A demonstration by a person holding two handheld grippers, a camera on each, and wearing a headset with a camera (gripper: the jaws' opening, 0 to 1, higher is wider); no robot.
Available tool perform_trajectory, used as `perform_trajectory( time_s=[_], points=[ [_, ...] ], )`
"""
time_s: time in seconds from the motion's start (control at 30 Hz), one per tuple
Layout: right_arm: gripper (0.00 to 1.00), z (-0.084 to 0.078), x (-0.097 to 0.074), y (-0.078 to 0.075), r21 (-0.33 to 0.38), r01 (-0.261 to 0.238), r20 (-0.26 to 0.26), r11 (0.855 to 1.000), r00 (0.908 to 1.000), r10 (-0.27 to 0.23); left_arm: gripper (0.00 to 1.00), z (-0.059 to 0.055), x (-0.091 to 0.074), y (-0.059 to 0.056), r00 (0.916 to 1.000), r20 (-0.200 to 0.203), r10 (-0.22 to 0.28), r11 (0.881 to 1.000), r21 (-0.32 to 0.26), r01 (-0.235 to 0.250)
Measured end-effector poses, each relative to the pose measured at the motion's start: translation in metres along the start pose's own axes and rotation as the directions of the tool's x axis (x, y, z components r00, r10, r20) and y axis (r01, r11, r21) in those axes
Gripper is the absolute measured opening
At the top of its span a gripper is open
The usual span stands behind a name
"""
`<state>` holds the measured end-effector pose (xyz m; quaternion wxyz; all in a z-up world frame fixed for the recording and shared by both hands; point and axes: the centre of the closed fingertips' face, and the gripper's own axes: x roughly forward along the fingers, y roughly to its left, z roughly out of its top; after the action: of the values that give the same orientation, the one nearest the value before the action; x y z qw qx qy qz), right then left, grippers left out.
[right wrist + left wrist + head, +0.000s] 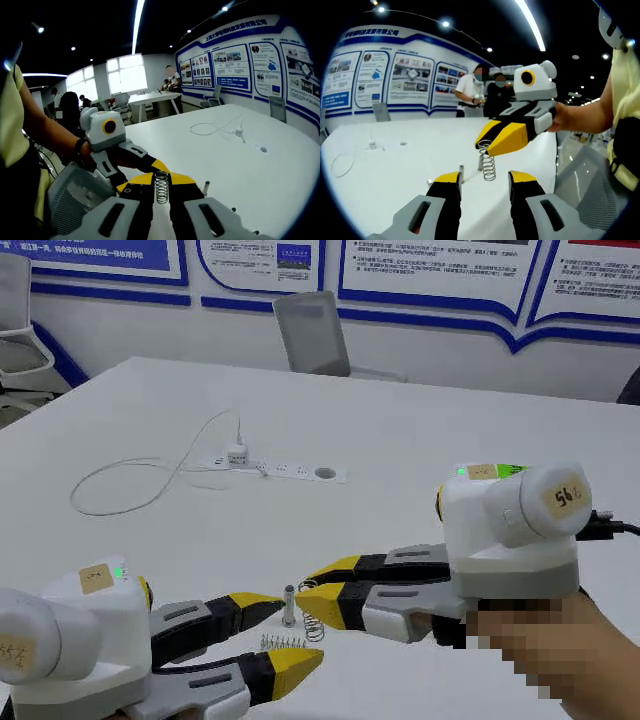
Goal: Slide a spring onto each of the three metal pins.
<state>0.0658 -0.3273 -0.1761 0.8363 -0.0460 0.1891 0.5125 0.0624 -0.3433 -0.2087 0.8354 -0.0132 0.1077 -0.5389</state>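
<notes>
Wire spring point(161, 187): light, bouncy, likely to squirm or pop loose if squeezed hard. Right gripper point(312, 590) is nearly closed on its upper coils; the rest hangs free just beside an upright pin point(289, 605) near the near edge of the bench point(400, 440). Left gripper point(300, 632) is wide open and empty. Second spring point(283, 642) lies flat close by. Best hold, by my judgement: a side pinch near one end, leaving the bore clear.

One bare metal pin point(289, 605) stands upright. Your right gripper point(305, 588) pinches a coil spring point(314, 626) by its top just beside it. A second spring point(283, 642) lies flat nearby.
</notes>
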Motion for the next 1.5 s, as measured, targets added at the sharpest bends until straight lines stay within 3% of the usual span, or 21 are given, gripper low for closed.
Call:
perform_trajectory(
  time_s=[0.13,0.37,0.77,0.9,1.1,1.23,1.37,1.5],
  points=[
    [0.12,0.005,0.001,0.009,-0.013,-0.015,0.014,1.000,0.9998,0.015,0.31,0.001,0.001,-0.001,1.0000,0.002,-0.006,1.000,0.007,0.006],
    [0.12,0.004,-0.002,0.011,-0.032,-0.015,0.006,0.999,0.9999,0.016,0.12,0.002,0.001,-0.008,0.9989,0.007,-0.047,0.999,0.015,0.047],
    [0.12,0.001,-0.007,0.007,-0.060,-0.004,-0.010,0.998,0.9999,0.003,0.12,0.003,0.003,-0.006,0.9991,0.007,-0.043,0.998,0.045,0.042],
    [0.12,0.004,-0.008,0.003,-0.064,0.006,-0.001,0.998,1.0000,-0.006,0.21,-0.001,0.004,-0.004,0.9994,-0.002,-0.035,0.998,0.057,0.035],
    [0.12,0.004,-0.017,-0.017,-0.060,0.053,0.003,0.997,0.9986,-0.053,0.31,-0.007,-0.001,0.001,0.9997,-0.016,-0.018,0.997,0.076,0.020],
    [0.12,0.004,-0.029,-0.040,-0.055,0.114,0.010,0.992,0.9935,-0.114,0.38,-0.010,-0.007,0.010,0.9998,-0.016,0.012,0.998,0.069,-0.011],
    [0.12,0.001,-0.040,-0.068,-0.055,0.201,0.011,0.978,0.9795,-0.201,0.42,-0.013,-0.013,0.018,0.9990,-0.019,0.041,0.997,0.064,-0.040],
    [0.12,-0.006,-0.043,-0.087,-0.033,0.255,0.014,0.967,0.9671,-0.254,0.45,-0.014,-0.016,0.020,0.9983,-0.021,0.054,0.997,0.057,-0.053]
  ],
)
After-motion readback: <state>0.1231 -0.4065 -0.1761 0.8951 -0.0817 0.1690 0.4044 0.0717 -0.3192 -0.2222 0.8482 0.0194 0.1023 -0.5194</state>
